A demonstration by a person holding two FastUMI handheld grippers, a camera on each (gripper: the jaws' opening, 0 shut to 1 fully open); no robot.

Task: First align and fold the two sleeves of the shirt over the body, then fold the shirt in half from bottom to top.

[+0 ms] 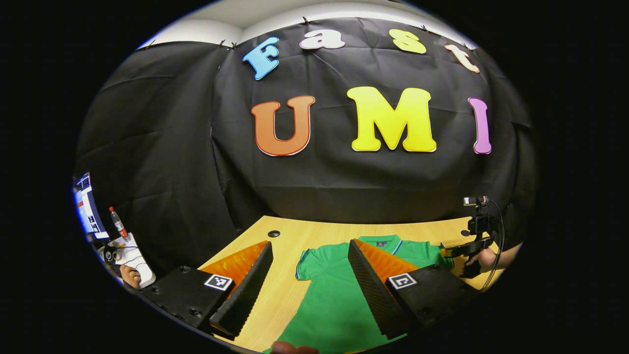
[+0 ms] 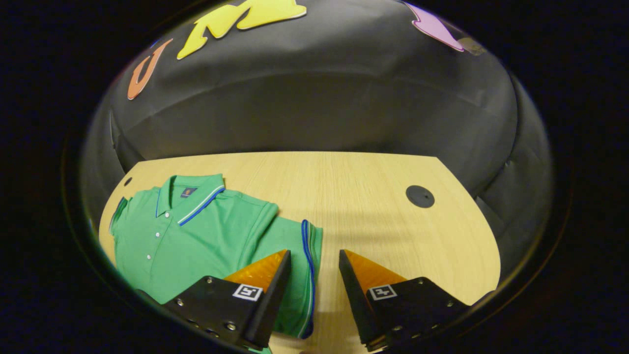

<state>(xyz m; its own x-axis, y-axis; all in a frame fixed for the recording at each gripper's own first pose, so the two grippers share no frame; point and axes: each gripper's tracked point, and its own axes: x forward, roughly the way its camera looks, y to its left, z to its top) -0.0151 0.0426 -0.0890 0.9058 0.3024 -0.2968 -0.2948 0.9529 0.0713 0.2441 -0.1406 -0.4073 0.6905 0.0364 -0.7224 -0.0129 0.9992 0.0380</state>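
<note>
A green polo shirt [image 1: 334,300] with blue-and-white trim lies face up and flat on the wooden table [image 1: 285,280], collar towards the wall. My left gripper [image 1: 309,245] is open, hovering above the shirt's short sleeve [image 1: 305,263] and chest. In the right gripper view the shirt [image 2: 196,231] spreads to the left, its other sleeve [image 2: 295,236] stretched out sideways. My right gripper [image 2: 313,253] stands open over that sleeve's striped hem, one finger above the cloth, the other above bare table [image 2: 368,187]. The right gripper [image 1: 471,246] and the hand [image 1: 484,259] holding it also show far right.
A black cable-hole cap [image 2: 420,196] sits in the table to the right of the shirt, another hole [image 1: 273,233] near the far left corner. Beyond the table's left edge are a bottle [image 1: 118,223], a screen [image 1: 86,206] and a person's hand [image 1: 130,275].
</note>
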